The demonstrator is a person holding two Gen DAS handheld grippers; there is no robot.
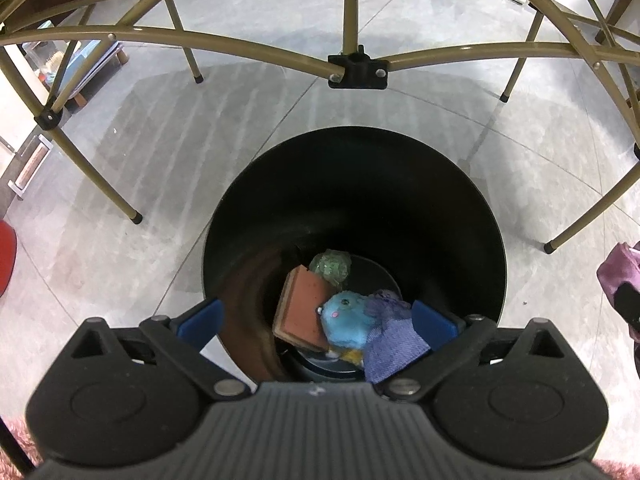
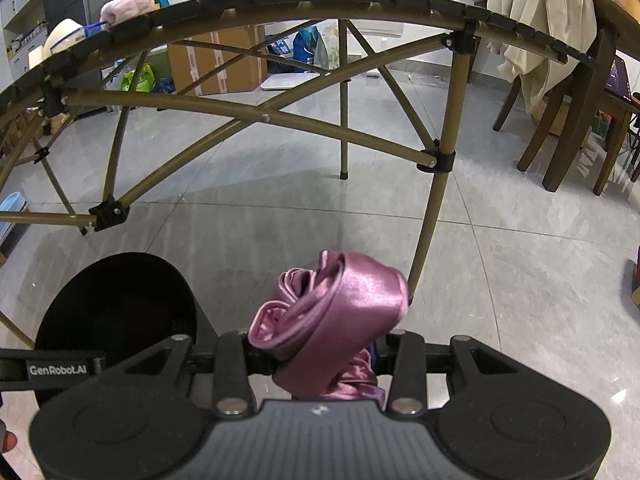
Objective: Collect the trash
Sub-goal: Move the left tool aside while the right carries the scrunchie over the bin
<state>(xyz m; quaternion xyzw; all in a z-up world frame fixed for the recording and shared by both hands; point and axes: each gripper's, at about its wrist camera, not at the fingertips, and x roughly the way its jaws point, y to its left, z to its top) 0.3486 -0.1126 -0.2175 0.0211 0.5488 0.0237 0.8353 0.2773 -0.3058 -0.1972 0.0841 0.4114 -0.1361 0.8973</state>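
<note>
the right gripper (image 2: 320,354) is squeezing a shiny pink cloth (image 2: 332,312) between its fingers, and the cloth is bunching up in a roll. a black bin (image 2: 116,312) is standing on the grey floor (image 2: 500,280) at about 9 o'clock from the cloth. a table frame (image 2: 264,116) is arching over at 12 o'clock. a cream jacket (image 2: 548,28) is hanging on a chair at 2 o'clock.

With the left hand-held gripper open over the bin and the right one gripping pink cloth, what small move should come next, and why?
Probably bring the right hand-held gripper leftward over the black bin. It is shut on the pink satin cloth, which sits beside the bin, not above it. The left hand-held gripper is open and empty over the bin, so it should likely clear away.
</note>
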